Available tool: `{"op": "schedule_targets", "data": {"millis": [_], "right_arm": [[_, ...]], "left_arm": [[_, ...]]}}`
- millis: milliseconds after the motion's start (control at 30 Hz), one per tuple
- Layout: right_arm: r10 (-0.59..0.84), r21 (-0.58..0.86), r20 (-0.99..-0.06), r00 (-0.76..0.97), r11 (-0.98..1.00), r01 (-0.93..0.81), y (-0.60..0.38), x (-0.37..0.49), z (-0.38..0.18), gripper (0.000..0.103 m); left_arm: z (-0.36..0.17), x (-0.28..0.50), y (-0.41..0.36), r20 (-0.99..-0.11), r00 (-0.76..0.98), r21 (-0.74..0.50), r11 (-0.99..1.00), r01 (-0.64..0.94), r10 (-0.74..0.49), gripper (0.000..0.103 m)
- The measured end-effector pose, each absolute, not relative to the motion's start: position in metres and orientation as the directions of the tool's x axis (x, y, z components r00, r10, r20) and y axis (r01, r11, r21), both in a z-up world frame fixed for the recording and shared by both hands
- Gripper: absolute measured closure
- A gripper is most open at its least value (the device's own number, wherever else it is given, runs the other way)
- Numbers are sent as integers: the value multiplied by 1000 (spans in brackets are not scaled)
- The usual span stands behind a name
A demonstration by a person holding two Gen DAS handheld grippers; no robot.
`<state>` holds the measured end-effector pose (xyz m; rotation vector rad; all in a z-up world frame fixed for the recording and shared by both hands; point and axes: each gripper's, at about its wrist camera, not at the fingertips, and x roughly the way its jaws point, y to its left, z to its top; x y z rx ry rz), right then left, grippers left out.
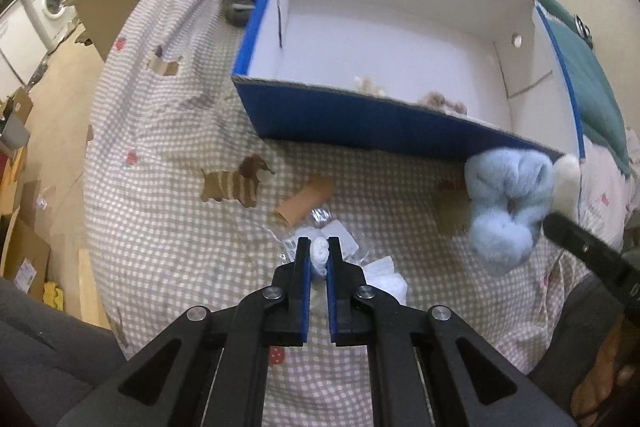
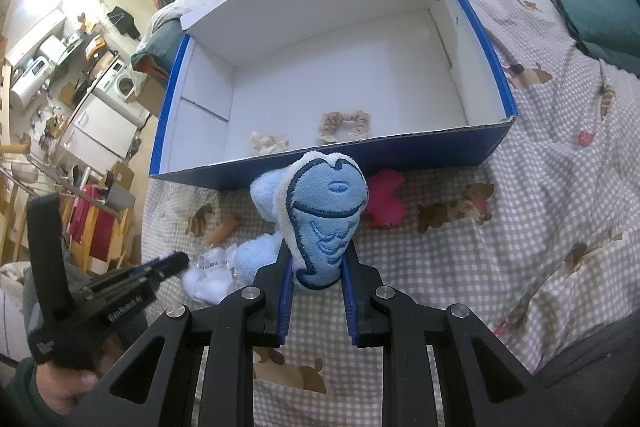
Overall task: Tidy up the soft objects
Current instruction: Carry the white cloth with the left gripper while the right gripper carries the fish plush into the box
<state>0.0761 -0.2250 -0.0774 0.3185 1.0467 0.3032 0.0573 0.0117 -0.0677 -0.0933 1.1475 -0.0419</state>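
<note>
Tilting steeply downward, left gripper (image 1: 319,254) jaws clamped on white sock (image 1: 320,255)

A: Any room in the box (image 2: 400,151)?

B: Plenty. Most of its white floor is bare; only two scrunchies (image 2: 345,125) sit by the near wall. That blue near wall is the hurdle.

A: And on the bed (image 2: 540,227)?

B: A cardboard tube (image 1: 303,201) and pink toy (image 2: 386,201) crowd the strip just before the box.

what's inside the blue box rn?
Two scrunchies lie in the blue box near its front wall: a cream scrunchie and a beige scrunchie. The rest of the floor shows bare; the front wall hides the strip just behind it.
</note>
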Motion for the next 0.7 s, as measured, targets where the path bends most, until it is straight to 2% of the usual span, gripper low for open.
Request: {"op": "schedule_targets", "data": {"millis": [700], "right_arm": [[418,397,-760,498,905,-155,-217,55,-60,80]], "left_arm": [[-32,41,32,-853,520,-91,993,-75,-39,96]]}}
